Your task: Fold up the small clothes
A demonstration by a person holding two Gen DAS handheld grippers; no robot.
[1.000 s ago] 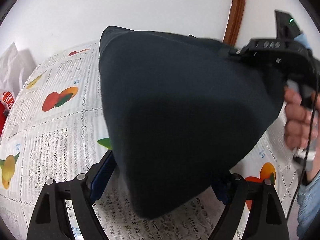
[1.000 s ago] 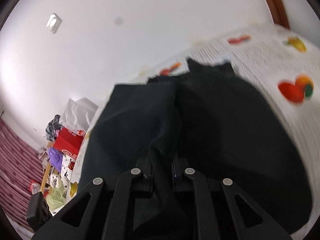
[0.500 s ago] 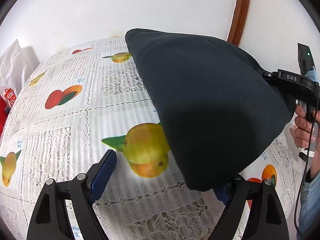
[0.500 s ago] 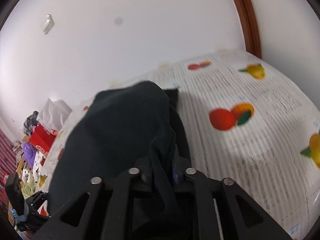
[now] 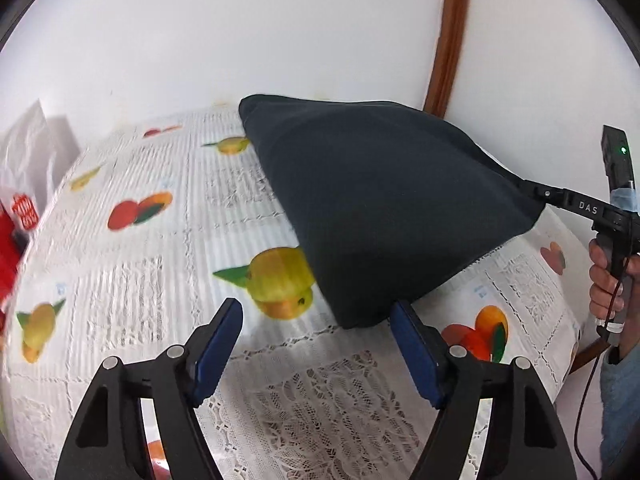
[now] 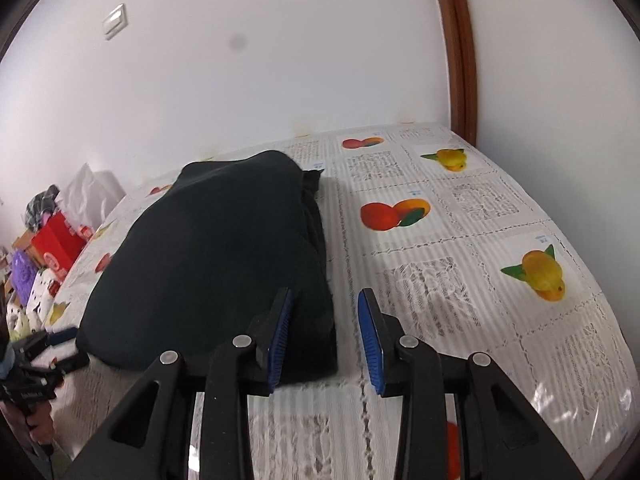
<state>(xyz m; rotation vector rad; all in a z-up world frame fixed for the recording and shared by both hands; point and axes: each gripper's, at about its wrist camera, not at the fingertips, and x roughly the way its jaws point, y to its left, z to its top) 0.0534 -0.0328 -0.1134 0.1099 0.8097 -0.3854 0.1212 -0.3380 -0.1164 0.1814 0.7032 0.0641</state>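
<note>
A dark navy garment [image 5: 384,208] lies folded on the fruit-print tablecloth [image 5: 152,280]; it also shows in the right wrist view [image 6: 216,264]. My left gripper [image 5: 316,352] is open and empty, its right blue pad at the garment's near corner. My right gripper [image 6: 326,344] is open and empty, its left pad over the garment's near right edge. In the left wrist view the right gripper [image 5: 532,192] shows at the garment's right side. In the right wrist view the left gripper [image 6: 60,344] shows by the garment's left corner.
A lace and fruit-print cloth [image 6: 460,264] covers the table up to a white wall. A brown door frame [image 6: 460,60] stands at the back right. Red boxes and bags [image 6: 52,240] are piled beyond the table's left edge.
The garment came down from the air and now lies on the table. My right gripper opened and let it go. My left gripper drew back from under it, open.
</note>
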